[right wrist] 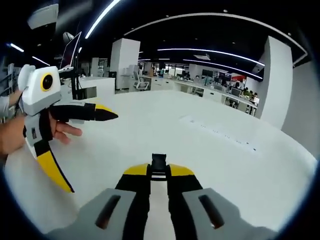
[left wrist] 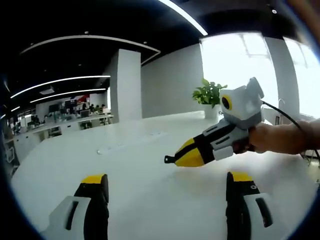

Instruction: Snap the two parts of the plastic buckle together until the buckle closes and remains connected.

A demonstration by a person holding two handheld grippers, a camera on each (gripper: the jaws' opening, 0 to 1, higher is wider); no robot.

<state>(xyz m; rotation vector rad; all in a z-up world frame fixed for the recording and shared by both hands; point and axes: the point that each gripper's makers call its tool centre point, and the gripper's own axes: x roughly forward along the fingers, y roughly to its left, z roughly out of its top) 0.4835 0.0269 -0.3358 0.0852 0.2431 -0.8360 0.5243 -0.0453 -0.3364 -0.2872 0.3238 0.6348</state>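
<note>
Yellow-tipped jaws of the left hand-held gripper (left wrist: pixel 166 187) rise from the bottom of the left gripper view, spread wide apart w/ nothing between them, just bare white surface (left wrist: pixel 140 165). In the right gripper view the same gripper (right wrist: pixel 87 150) comes in from the left, one jaw pointing out level, the other angled down, so clearly splayed; the person's left hand (right wrist: pixel 30 132) wraps its grey body, fingers (right wrist: pixel 67 131) stretched out.

Right hand-held gripper (right wrist: pixel 159 170): jaws nearly together, pinching a small black plastic piece, the buckle part (right wrist: pixel 159 162), which sticks up just past the tips. In the left gripper view that gripper (left wrist: pixel 177 159) enters from the right, jaws closed to a yellow point w/ a small black bit (left wrist: pixel 169 160) poking out of the tip, looks like the same buckle part. It's held by the right hand (left wrist: pixel 272 139), forearm running off the right edge, gripper aimed left and slightly down, low over the surface. Can't tell if it touches the top.

Containers: one white pot (left wrist: pixel 210 113) at the far edge of the surface near the bright window, w/ a green leafy plant (left wrist: pixel 209 93) in it.

Second buckle half: can't pick it out.
</note>
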